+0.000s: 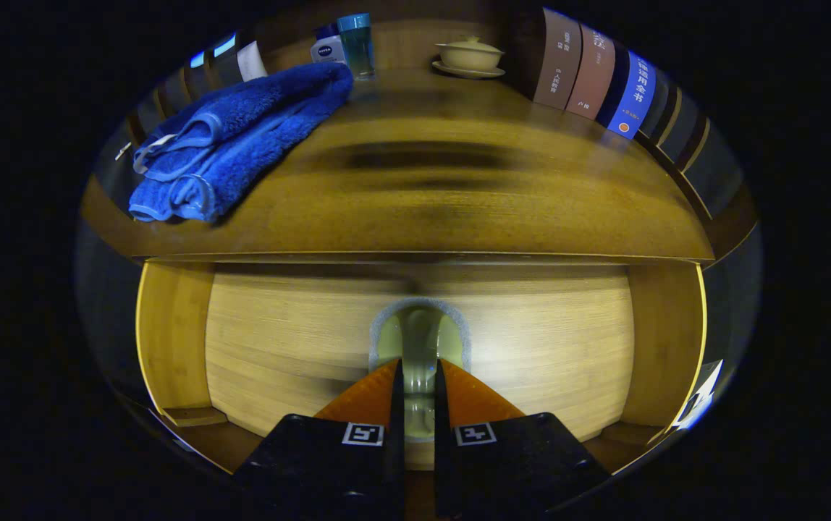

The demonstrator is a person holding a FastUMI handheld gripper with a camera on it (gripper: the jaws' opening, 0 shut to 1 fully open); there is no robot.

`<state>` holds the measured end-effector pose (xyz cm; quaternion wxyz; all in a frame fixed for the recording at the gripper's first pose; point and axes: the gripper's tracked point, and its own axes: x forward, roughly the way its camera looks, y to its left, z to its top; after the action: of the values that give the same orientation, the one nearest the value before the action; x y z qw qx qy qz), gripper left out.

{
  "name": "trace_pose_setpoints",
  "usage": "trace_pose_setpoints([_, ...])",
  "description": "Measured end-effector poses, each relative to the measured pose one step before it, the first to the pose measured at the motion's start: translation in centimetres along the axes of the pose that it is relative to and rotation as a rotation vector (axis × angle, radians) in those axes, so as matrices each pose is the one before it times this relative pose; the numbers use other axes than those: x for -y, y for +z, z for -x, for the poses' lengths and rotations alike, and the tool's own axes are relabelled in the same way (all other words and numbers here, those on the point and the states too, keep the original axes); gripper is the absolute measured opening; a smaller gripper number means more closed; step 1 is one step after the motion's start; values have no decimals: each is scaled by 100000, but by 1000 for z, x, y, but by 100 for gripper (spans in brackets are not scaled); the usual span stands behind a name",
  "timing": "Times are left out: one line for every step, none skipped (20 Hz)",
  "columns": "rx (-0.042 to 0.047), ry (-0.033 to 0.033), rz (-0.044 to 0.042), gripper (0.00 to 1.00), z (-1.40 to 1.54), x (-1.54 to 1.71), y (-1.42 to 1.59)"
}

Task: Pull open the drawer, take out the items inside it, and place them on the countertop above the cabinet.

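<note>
The wooden drawer (278, 347) stands pulled open below the countertop (459, 210), and I look down onto its pale floor. A yellow-green sponge (419, 329) with a grey scouring rim sits on that floor. My gripper (415, 365) is shut on it. Both orange fingers (368, 394) press its sides and pinch it narrow in the middle. The sponge's rounded far end bulges out beyond the fingertips. Its near end runs back between the fingers.
On the countertop a folded blue towel (234, 137) lies at the left. Two bottles (356, 43) stand behind it. A lidded beige bowl on a saucer (470, 56) sits at the back. A row of books (589, 76) lines the right side.
</note>
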<state>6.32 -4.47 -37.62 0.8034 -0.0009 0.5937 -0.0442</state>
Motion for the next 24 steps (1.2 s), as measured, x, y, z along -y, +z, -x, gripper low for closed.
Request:
trace_pose_setpoints([-1604,838,86,21,-212,-142,-457])
trace_pose_setpoints([1127,263,23,21,42,23,209])
trace_pose_setpoints([1008,202,683,21,103,-43,101])
trace_pose_setpoints([201,158,306,21,302,-80,-245])
trace_pose_setpoints([-15,846,-134,21,275,-187,-403])
trace_pose_setpoints([1133,913,-345,21,488,-200,-327])
trace_pose_setpoints([1649,691,-43,21,785,-229,-408])
trace_pose_setpoints([2228,854,-40,21,908,-217,-180])
trace_pose_setpoints([2830,670,-218,21,975,-152,-49])
trace_pose_setpoints([2949,145,-59,21,935,2,47])
trace_pose_setpoints([3369,464,-440,21,1185,34,223])
trace_pose_setpoints([3330,83,-439,21,1069,-32,417])
trace_pose_setpoints([4129,568,-703,21,1346,-104,733])
trace_pose_setpoints([3977,161,-349,21,990,-57,965])
trace_pose_setpoints([3822,283,-63,21,1017,-83,1159])
trace_pose_setpoints([4432,215,154,21,688,-68,1488])
trace_pose_setpoints([3635,288,130,21,614,-97,1433])
trace_pose_setpoints([3326,12,256,21,309,-68,1551])
trace_pose_setpoints([2116,-145,140,21,-75,30,1366])
trace_pose_setpoints([1976,805,-282,21,-467,-206,1647])
trace_pose_setpoints([1991,563,-148,21,-506,-260,1312])
trace_pose_setpoints([1216,110,197,21,-762,-93,1303])
trace_pose_setpoints([131,-407,-1,21,-932,71,999])
trace_pose_setpoints([-176,239,-773,21,-865,66,865])
